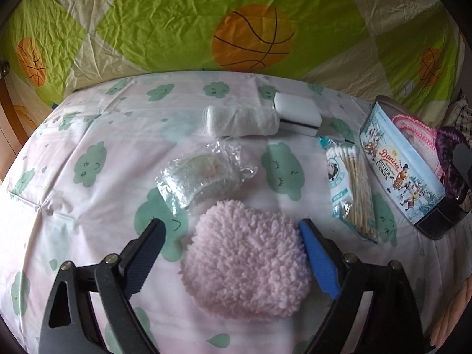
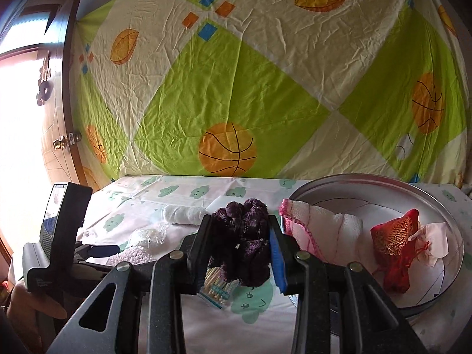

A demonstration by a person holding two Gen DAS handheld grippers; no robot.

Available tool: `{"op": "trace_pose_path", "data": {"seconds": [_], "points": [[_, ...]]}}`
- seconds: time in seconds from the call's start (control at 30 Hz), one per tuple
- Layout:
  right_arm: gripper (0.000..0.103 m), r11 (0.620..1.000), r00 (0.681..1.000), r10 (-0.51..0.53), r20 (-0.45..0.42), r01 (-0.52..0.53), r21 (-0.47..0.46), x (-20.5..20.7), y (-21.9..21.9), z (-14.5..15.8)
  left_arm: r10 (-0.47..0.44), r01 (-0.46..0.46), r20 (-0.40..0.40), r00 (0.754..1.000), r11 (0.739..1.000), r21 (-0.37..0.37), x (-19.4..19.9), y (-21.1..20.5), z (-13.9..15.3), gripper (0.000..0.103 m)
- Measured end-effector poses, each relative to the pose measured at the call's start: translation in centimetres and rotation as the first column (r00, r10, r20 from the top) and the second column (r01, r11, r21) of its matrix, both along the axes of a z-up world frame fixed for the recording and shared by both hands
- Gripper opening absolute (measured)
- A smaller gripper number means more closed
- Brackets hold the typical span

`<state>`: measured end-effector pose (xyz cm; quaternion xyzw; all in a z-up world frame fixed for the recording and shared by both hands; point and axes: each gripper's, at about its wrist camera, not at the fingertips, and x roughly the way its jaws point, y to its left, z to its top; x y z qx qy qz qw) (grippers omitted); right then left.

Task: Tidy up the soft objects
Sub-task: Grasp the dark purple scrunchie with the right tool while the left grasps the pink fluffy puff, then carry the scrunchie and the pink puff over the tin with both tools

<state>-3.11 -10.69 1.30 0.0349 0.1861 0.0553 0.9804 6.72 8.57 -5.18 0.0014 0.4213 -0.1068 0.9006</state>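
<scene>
The blue cookie tin (image 1: 401, 174) reads "Danisa" in red script, with "BUTTER COOKIES" beneath it. The cotton swab packet (image 1: 349, 188) carries print that seems too small to read.

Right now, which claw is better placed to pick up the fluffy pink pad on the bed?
The left claw. Its open fingers already straddle the fluffy pink pad, one on each side. The right claw is busy, shut on a dark purple knitted scrunchie beside the round cookie tin.

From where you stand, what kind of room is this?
Probably a bedroom at home: the things lie on a cloud-print bedsheet, a basketball-print quilt hangs behind it, and a wooden door with a brass knob stands to one side.
</scene>
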Motion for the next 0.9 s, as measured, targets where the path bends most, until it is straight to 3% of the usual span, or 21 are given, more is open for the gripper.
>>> {"op": "trace_pose_path", "data": {"seconds": [0.17, 0.43, 0.53, 0.6, 0.67, 0.8, 0.9], "points": [[0.038, 1.0, 1.0, 0.003, -0.003, -0.003, 0.0, -0.1, 0.1, 0.0, -0.002, 0.006, -0.043, 0.999, 0.996, 0.087, 0.5, -1.3, -0.9, 0.091], [0.038, 1.0, 1.0, 0.002, -0.005, -0.002, -0.001, -0.1, 0.1, -0.1, 0.015, -0.014, -0.019, 1.0, 0.997, 0.076, 0.0, -0.8, -0.5, 0.05], [0.038, 1.0, 1.0, 0.001, 0.0, -0.001, 0.019, -0.2, -0.4, 0.1, -0.003, 0.004, -0.01, 1.0, 0.997, 0.079, -0.5, -1.2, -0.4, 0.041], [0.038, 1.0, 1.0, 0.0, 0.011, 0.0, 0.032, -0.4, -0.7, 0.3, 0.021, -0.02, -0.005, 1.0, 0.997, 0.073, -0.7, -1.0, -0.3, 0.041], [0.038, 0.999, 1.0, -0.001, 0.02, 0.0, 0.046, -0.5, -1.2, 0.5, 0.066, -0.067, 0.02, 0.998, 0.996, 0.053, -1.0, -0.1, 0.1, 0.041], [0.038, 0.998, 0.999, -0.01, 0.05, 0.008, 0.055, -1.0, -2.1, 0.8, 0.118, -0.111, 0.08, 0.99, 0.99, -0.082, -2.3, 1.6, 1.0, 0.041], [0.038, 0.999, 0.998, -0.016, 0.066, 0.013, 0.045, -1.3, -3.0, 0.8, 0.157, -0.137, 0.152, 0.976, 0.981, -0.137, -3.4, 1.7, 1.9, 0.041]]}}
